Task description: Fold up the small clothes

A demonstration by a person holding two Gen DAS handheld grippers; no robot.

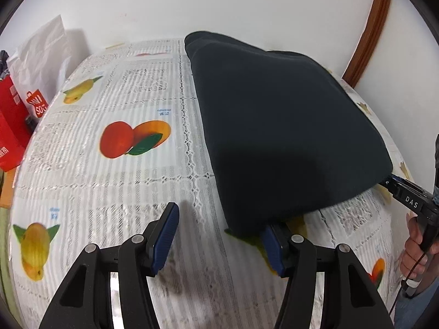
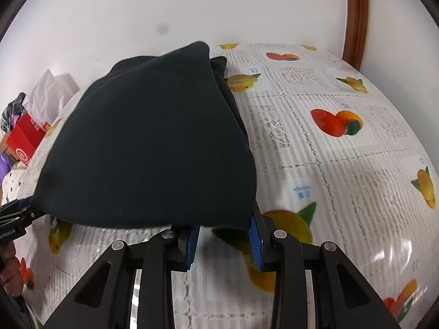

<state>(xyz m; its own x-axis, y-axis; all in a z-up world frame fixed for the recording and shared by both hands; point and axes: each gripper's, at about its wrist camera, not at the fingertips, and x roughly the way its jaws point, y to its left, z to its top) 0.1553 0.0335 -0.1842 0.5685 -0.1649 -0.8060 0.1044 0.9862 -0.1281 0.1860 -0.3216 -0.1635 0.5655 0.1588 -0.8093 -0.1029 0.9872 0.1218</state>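
A dark, nearly black folded garment (image 1: 282, 126) lies on the fruit-print tablecloth (image 1: 131, 170). My left gripper (image 1: 219, 235) is open at its near left corner; the cloth edge drapes over the right finger (image 1: 271, 249), the left finger (image 1: 164, 235) stands free. The right gripper (image 1: 395, 186) reaches under the garment's right corner in this view. In the right wrist view the garment (image 2: 153, 142) covers the tips of my right gripper (image 2: 223, 235), whose jaws stand apart under its near edge. The left gripper (image 2: 16, 216) shows at the left.
Red boxes and white paper bags (image 1: 30, 87) stand at the table's left edge; they also show in the right wrist view (image 2: 27, 134). A white wall rises behind the table, with a brown wooden frame (image 1: 370, 27) at the right. The tablecloth (image 2: 343, 150) stretches right of the garment.
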